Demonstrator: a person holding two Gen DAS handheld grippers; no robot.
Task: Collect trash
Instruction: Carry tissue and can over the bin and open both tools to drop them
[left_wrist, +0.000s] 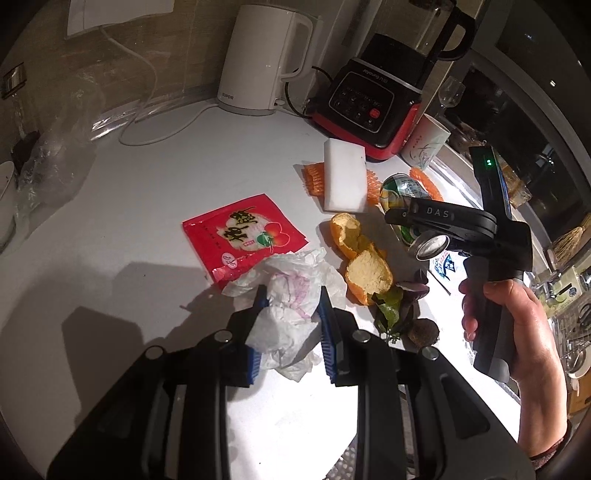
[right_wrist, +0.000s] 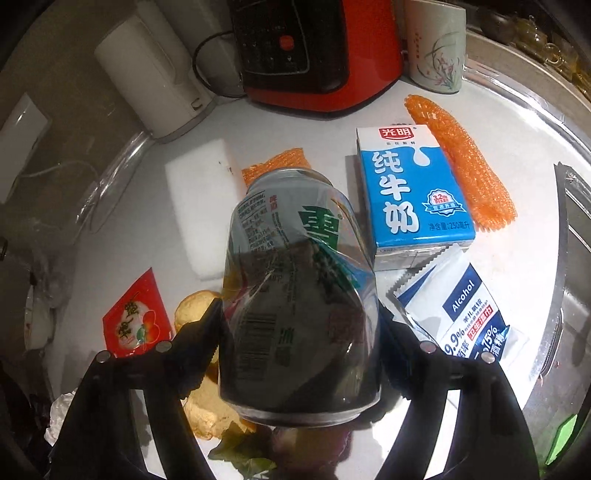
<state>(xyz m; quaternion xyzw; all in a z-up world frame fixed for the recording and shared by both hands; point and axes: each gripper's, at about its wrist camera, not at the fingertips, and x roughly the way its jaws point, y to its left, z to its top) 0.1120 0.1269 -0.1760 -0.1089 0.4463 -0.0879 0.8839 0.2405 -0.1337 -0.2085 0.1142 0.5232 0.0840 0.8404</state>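
My left gripper is shut on a crumpled white tissue at the white counter. A red snack wrapper lies just beyond it; it also shows in the right wrist view. Orange peel and leaves lie to the right. My right gripper is shut on a dented green drink can and holds it above the counter; the can also shows in the left wrist view. A blue milk carton, an alcohol wipe packet and orange foam netting lie beyond.
A white kettle, a red and black blender and a paper cup stand at the back. A white sponge block lies mid-counter. Clear plastic sits at the left. A sink is at the right.
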